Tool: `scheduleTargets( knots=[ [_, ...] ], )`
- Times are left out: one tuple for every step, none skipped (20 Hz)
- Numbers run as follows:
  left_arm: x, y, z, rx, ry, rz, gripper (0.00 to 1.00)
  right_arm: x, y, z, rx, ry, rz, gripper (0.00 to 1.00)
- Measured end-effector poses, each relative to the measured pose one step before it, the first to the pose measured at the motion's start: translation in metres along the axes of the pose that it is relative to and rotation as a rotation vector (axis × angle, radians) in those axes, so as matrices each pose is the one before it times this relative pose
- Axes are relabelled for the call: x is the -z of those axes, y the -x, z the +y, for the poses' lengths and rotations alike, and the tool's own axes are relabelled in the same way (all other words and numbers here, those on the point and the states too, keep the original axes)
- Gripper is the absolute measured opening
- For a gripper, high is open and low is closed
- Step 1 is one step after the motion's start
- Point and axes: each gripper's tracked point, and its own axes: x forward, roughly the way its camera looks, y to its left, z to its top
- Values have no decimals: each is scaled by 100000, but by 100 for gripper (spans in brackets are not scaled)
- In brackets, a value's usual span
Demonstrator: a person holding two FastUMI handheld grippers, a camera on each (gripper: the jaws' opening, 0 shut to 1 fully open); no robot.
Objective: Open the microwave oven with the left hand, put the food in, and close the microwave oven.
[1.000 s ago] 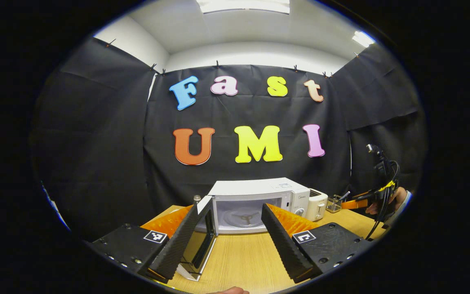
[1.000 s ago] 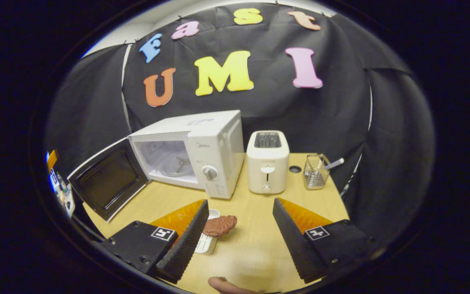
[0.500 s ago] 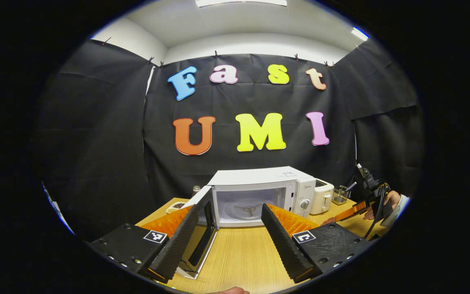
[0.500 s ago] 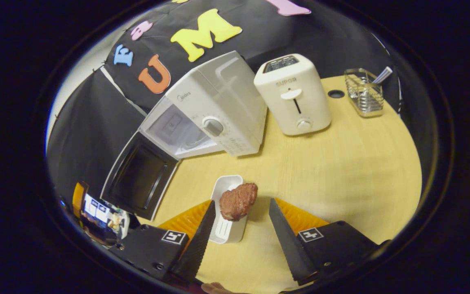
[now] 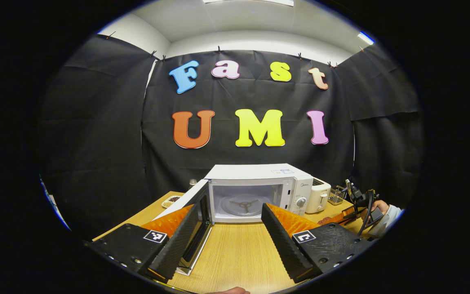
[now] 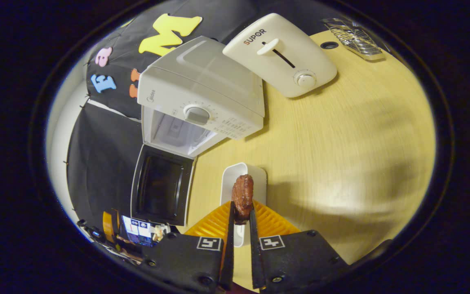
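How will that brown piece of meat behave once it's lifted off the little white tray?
The meat is pinched between the right gripper fingers, and it looks lumpy and thick, so it will probably hold its shape rather than droop. Its glossy surface may be slippery. The white tray looks light and might shift.

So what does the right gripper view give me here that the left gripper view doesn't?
Right gripper view: the right gripper shut on a brown piece of meat, above a white tray.
Left gripper view: the left gripper open, looking straight into the microwave at its turntable hub, and a small dish left of the door.
Both: the microwave with its door open, the toaster and the wooden table.
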Motion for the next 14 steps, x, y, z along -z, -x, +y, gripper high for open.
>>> scheduleTargets(
  knots=[
    [38,182,111,-50,-331,-124,96,133,340,133,135,595,-459,18],
    [4,168,181,-105,-490,-324,96,84,203,2,976,712,-238,15],
    [-127,309,162,-248,-369,-431,96,135,359,119,1309,394,-1053,15],
    [-74,204,279,-254,-80,-511,96,77,176,220,1433,1251,-923,14],
    [28,152,172,-17,182,-362,96,117,435,189,1448,1648,-1488,15],
    [18,298,154,-12,303,-40,96,42,260,224,798,1271,-1468,14],
    [-117,253,-20,200,38,-314,96,151,389,515,-74,875,-1813,14],
    [-94,332,29,475,-333,-801,96,191,192,532,-124,657,-1229,14],
    [-87,228,150,324,-275,-748,96,167,344,542,-163,365,-1754,14],
    [-236,397,94,397,-186,-704,96,129,54,554,237,948,-1921,14],
    [6,256,166,716,-162,-603,96,173,105,567,624,1035,-2023,14],
    [-136,350,214,341,146,-664,96,69,34,593,562,1125,-2481,14],
    [-98,319,164,354,326,-435,96,98,-5,742,471,1757,-2829,14],
    [-52,371,216,386,628,-463,96,50,-86,810,128,1740,-3556,14]
  ],
)
